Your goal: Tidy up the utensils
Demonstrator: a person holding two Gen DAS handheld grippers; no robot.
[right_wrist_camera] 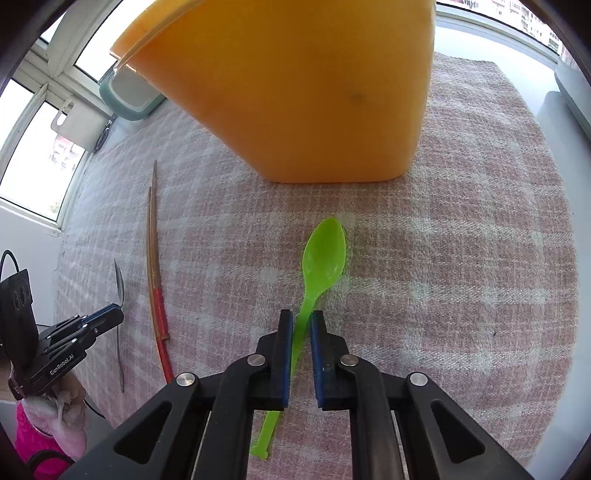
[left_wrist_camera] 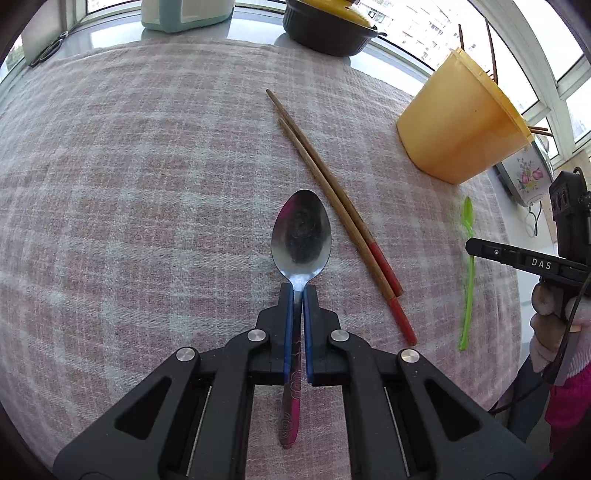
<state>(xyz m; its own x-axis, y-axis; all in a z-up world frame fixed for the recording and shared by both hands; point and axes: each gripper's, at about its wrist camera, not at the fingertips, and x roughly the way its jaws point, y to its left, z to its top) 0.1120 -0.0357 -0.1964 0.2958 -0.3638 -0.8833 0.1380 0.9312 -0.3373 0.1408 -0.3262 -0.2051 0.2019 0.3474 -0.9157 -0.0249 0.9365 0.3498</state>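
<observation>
The metal spoon [left_wrist_camera: 301, 236] lies flat on the cloth, bowl pointing away, and the left gripper [left_wrist_camera: 298, 290] is clamped tight on its neck, blue pads [left_wrist_camera: 289, 317] pinching the stem right below the bowl while the pink patterned handle runs back under the tool. Just to its right sit two wooden chopsticks [left_wrist_camera: 332, 206] with red ends, side by side and touching, angled across the cloth. Further right there's the green plastic spoon [right_wrist_camera: 325, 254], also flat on the cloth, and the right gripper [right_wrist_camera: 301, 317] has its jaws nearly shut around the thin handle; the left pad touches it, but there's a sliver of gap on the other side, so it's hard to call it a firm squeeze. Right beyond that green spoon stands the big orange plastic tub [left_wrist_camera: 458, 125], upright, with a few dark stick ends [left_wrist_camera: 493, 55] poking up over its rim; can't see what else is inside. Everything rests on a pink-and-white checked tablecloth [left_wrist_camera: 147, 184]. At the far edge there's a dark pot [left_wrist_camera: 328, 33] with a yellow lid, a white-and-teal container [left_wrist_camera: 184, 14], and windows [left_wrist_camera: 417, 29] all around.
</observation>
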